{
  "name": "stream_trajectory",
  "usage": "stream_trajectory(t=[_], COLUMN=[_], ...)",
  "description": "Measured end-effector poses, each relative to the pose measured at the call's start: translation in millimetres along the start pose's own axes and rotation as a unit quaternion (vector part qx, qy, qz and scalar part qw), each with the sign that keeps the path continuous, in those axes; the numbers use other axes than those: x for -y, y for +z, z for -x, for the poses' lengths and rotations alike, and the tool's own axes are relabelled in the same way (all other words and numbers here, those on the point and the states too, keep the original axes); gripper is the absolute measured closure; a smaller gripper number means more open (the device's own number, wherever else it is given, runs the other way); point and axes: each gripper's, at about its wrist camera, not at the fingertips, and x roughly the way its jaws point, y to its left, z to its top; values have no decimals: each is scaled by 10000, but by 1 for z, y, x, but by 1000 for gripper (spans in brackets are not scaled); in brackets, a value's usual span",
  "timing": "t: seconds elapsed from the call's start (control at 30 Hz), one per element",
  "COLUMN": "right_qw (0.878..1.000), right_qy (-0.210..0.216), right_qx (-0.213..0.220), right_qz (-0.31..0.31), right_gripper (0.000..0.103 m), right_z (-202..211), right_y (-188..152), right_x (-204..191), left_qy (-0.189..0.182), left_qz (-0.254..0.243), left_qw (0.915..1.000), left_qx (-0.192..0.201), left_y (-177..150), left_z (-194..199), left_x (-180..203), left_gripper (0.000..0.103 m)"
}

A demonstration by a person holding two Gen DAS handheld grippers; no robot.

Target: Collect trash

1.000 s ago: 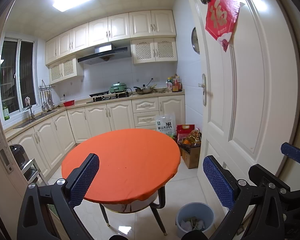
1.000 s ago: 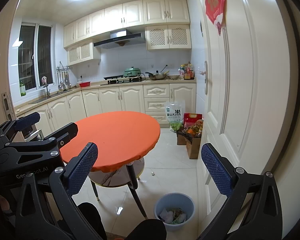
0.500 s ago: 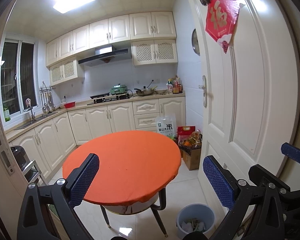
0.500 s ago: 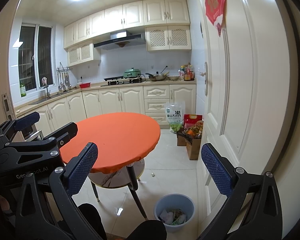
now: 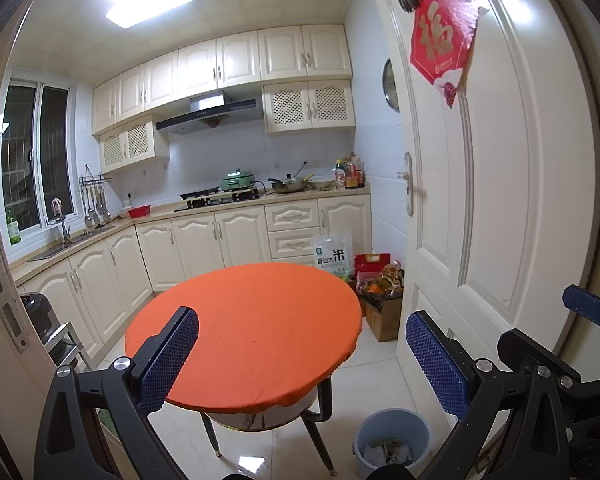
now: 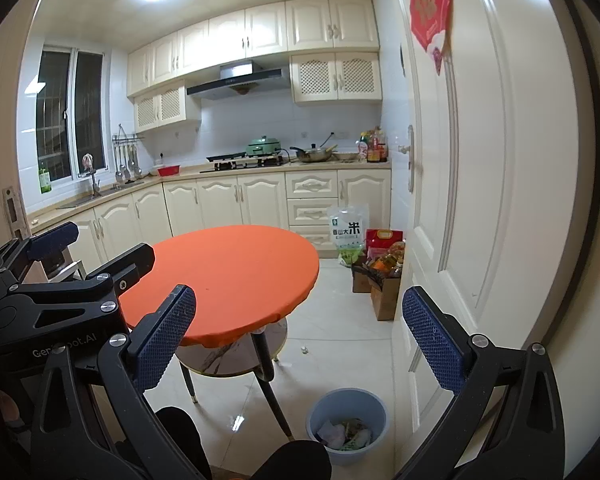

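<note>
My left hand-held gripper is released, jaws wide, nothing between them; right hand-held gripper likewise released and empty. Both are raised over the floor facing the round counter in its orange cover. Blue trash bin stands on the floor beside the white door, crumpled trash inside. I see a small white scrap on the tiles near the counter's legs.

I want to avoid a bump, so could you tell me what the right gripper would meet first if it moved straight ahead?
Probably the round table's orange cloth: the open right gripper points just past its near right edge, so it could clip that edge. Depth is unclear; slightly further right it meets bare floor.
</note>
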Motion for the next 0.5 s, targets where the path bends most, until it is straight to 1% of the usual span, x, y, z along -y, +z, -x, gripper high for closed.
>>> stream_trajectory(t=[0.5], right_qw=[10000], right_qy=[7], right_qx=[-26], right_qz=[-15], right_gripper=[0], right_z=[0], right_y=[-1], right_x=[-1], left_qy=[6], left_qz=[9], left_qw=[10000], left_qx=[-12], left_y=[-2], left_z=[-2], left_x=[-1], left_gripper=[1])
